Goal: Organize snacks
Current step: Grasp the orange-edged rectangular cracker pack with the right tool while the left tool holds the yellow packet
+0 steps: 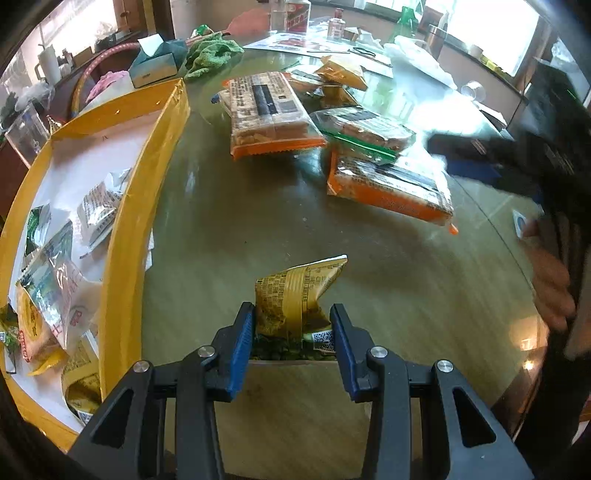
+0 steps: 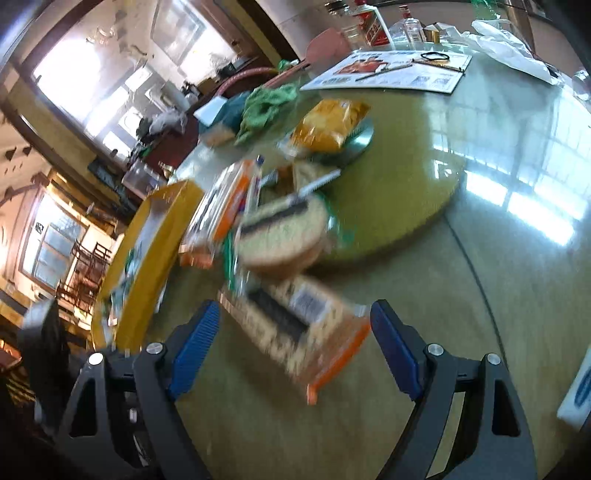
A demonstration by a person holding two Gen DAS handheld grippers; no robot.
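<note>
My left gripper (image 1: pixel 291 325) is shut on a small yellow snack packet (image 1: pixel 299 295), held above the table to the right of the yellow box (image 1: pixel 122 258), which holds several small packets. Orange-edged cracker packs (image 1: pixel 267 114) (image 1: pixel 391 184) and a green-edged pack (image 1: pixel 365 133) lie further out on the table. My right gripper (image 2: pixel 291 343) is open above an orange-edged cracker pack (image 2: pixel 303 328), its jaws wide on either side of it without touching. In the blurred right wrist view, a green-edged pack (image 2: pixel 280 232), another orange pack (image 2: pixel 221 210) and the yellow box (image 2: pixel 155 236) lie beyond.
A green cloth (image 1: pixel 210 55), a tissue box (image 1: pixel 155 62), bottles (image 1: pixel 295 14), a printed sheet (image 2: pixel 388 70) and a white plastic bag (image 1: pixel 417 59) sit at the table's far side. Yellow snack bags (image 2: pixel 328 125) lie on the turntable (image 2: pixel 424 192). A hand (image 1: pixel 550 288) shows at right.
</note>
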